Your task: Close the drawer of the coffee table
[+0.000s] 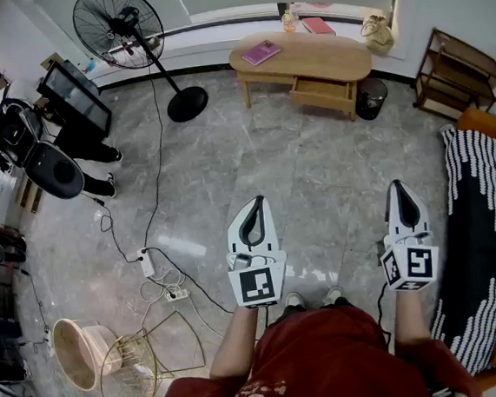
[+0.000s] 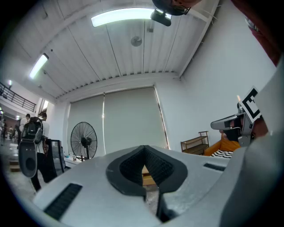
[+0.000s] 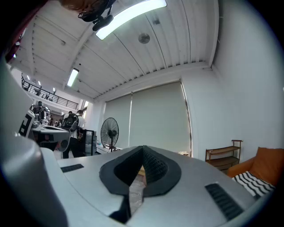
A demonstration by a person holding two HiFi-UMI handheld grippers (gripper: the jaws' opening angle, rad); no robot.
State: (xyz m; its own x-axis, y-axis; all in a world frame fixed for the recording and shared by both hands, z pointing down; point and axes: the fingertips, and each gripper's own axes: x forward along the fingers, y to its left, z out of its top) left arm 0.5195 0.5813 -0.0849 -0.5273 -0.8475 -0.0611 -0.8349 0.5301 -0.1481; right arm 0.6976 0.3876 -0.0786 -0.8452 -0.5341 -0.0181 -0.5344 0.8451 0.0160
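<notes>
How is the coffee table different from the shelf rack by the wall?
The coffee table is pale wood with a rounded top; the shelf rack is darker and boxy. The coffee table has a drawer, pulled out; the shelf rack has only open shelves. Both stand at the room's edge.
</notes>
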